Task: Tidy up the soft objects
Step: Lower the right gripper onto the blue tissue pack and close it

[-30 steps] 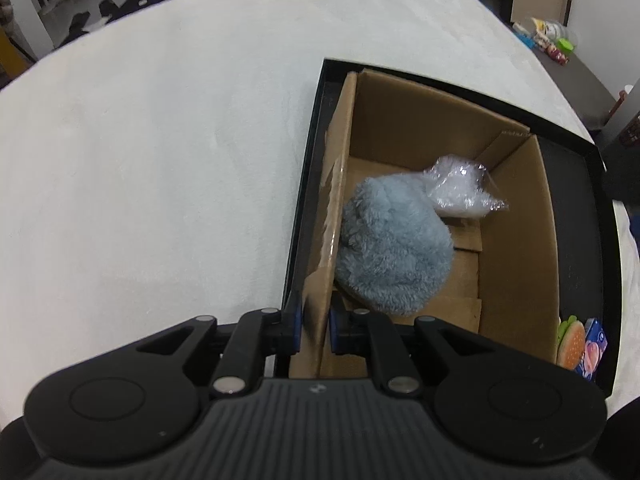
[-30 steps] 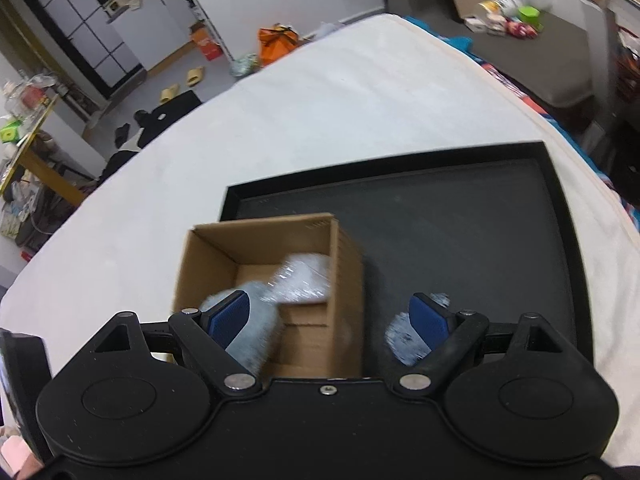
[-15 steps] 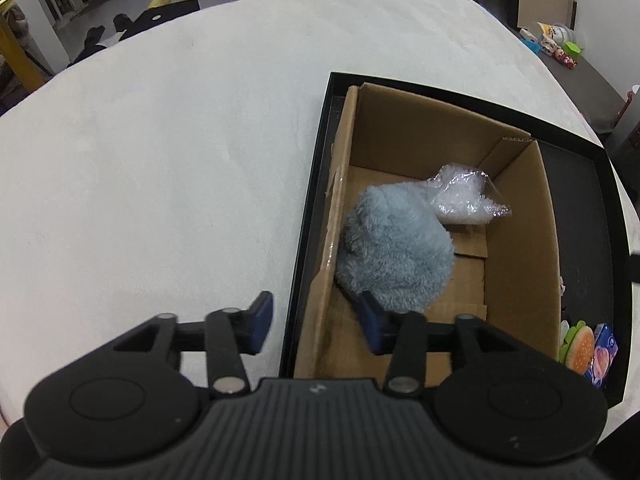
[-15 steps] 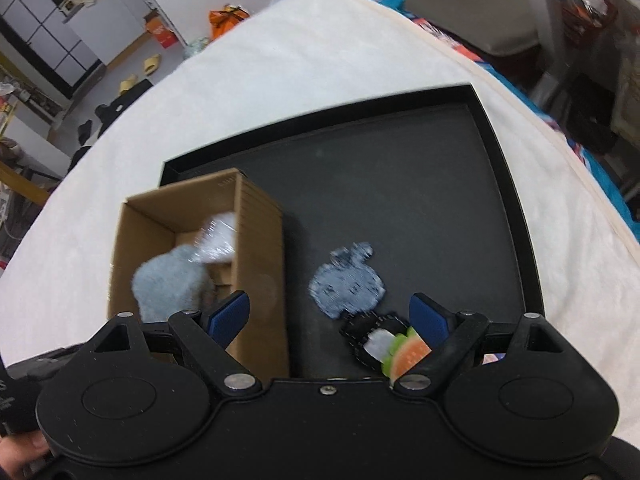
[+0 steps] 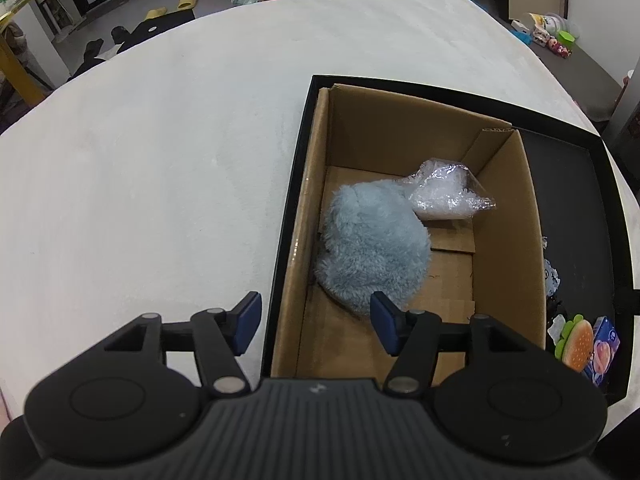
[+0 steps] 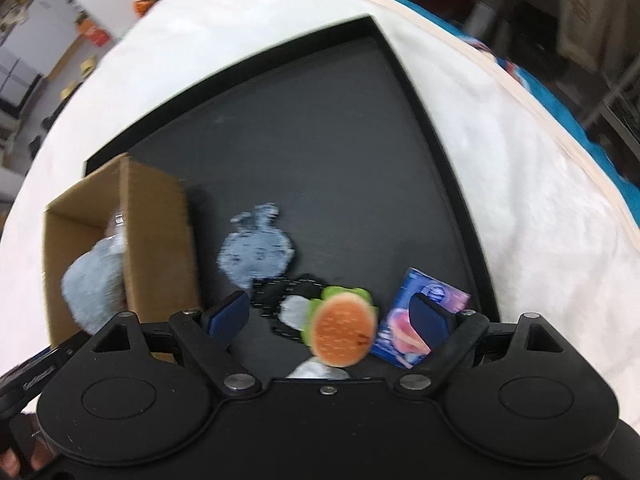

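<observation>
Jaws of the left gripper (image 5: 316, 326) are opening, one blue pad outside the cardboard box (image 5: 512, 216) wall and the other inside it, the wall between them but not pressed. Inside the box, at centre frame of the left view, lies the fluffy grey-blue plush (image 5: 374, 248), with a clear crinkled plastic bag (image 5: 446, 192) touching its upper right side. The box stands in the left end of a black tray (image 5: 592, 216) on a white plush-covered surface (image 5: 160, 152).

Jaws of the right gripper (image 6: 330, 318) stand wide apart and hold nothing; between them, low in the blurred right view, sits a burger-shaped soft toy (image 6: 342, 334). Just right of it is a blue and pink packet (image 6: 404, 334), partly behind the right pad. Up and left of the burger lie a black and white knitted piece (image 6: 280, 300) and a flat grey animal-shaped piece (image 6: 256, 254), both on the tray floor beside the box
</observation>
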The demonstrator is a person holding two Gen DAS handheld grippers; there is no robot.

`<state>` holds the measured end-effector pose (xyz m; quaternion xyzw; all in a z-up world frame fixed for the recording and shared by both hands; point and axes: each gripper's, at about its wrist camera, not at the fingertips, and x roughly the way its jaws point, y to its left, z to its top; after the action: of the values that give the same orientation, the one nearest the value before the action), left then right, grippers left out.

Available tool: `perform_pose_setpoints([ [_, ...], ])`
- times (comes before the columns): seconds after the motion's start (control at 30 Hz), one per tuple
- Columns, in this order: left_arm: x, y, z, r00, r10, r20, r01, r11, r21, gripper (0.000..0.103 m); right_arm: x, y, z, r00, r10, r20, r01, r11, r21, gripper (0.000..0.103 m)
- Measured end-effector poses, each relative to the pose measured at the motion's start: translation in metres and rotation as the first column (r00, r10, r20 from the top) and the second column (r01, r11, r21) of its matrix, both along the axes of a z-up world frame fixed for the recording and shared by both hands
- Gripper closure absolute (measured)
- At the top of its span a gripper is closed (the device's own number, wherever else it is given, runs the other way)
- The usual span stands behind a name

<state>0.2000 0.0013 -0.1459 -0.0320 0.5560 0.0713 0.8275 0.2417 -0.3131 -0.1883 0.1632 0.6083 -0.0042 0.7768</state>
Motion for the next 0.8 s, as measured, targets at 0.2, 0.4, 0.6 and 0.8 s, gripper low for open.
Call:
perform_pose_setpoints([
  [0.2,0.0,-0.008,0.001,1.0,-0.01,-0.004,0.01,1.0,0.025,0.044,0.0,-0.02,-0.02,0.99,-0.116,-0.076,0.116,0.993,0.004,0.024],
  [0.4,0.001,-0.015,0.002,1.0,-0.017,-0.008,0.017,0.998,0.056,0.044,-0.003,-0.032,-0.041,0.976,-0.183,-0.122,0.188,0.982,0.03,0.035],
  [0.6,0.002,-0.021,0.001,0.999,-0.028,-0.021,0.03,0.996,0.088,0.043,-0.003,-0.039,-0.052,0.967,-0.216,-0.134,0.217,0.976,-0.005,0.04],
  [0.8,0.006,-0.029,-0.002,0.998,-0.039,-0.051,0.044,0.992,0.115,0.043,0.002,-0.048,-0.07,0.943,-0.293,-0.16,0.288,0.956,-0.053,0.04],
])
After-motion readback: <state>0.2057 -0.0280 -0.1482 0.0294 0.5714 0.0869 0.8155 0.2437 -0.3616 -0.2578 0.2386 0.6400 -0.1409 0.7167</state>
